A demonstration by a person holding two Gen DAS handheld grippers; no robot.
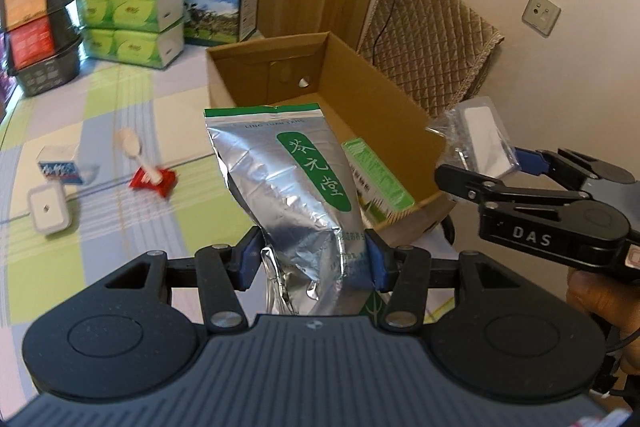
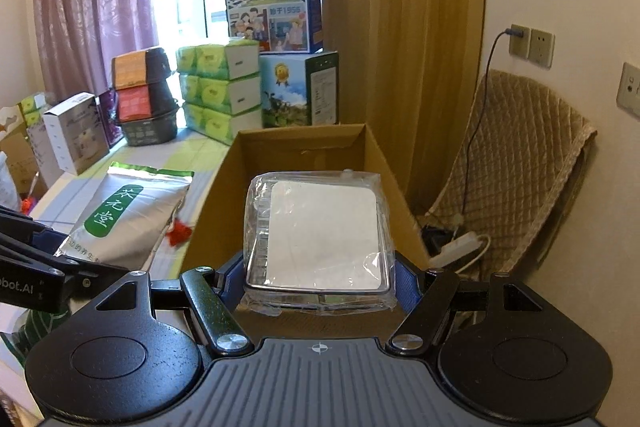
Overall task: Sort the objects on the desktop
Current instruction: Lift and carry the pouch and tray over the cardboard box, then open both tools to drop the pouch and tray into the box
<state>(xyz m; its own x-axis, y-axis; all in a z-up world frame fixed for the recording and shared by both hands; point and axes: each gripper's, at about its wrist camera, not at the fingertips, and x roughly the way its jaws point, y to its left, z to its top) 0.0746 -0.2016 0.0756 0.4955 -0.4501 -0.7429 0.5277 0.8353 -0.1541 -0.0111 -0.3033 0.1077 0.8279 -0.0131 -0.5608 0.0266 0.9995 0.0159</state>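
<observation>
left hand-held gripper [image 1: 314, 261] clamped low on our foil tea bag [image 1: 288, 183], cardboard box [image 1: 360, 99] just ahead | right hand-held gripper [image 2: 320, 281] pinching wrapped clear case [image 2: 320, 231] over the box | risk: floppy bag slips, both collide at the rim

Foil pouch [image 1: 296, 195] looked shiny, crinkled metallic w/ a matt green label, box [image 1: 360, 99] was plain matt corrugated cardboard, wrapped pack [image 2: 320, 239] glossy clear plastic, tablecloth [image 1: 120, 115] soft matt fabric.

Left gripper [image 1: 314, 259] pinching silver pouch [image 1: 292, 183], cardboard box [image 1: 360, 99] behind, perhaps touching
</observation>
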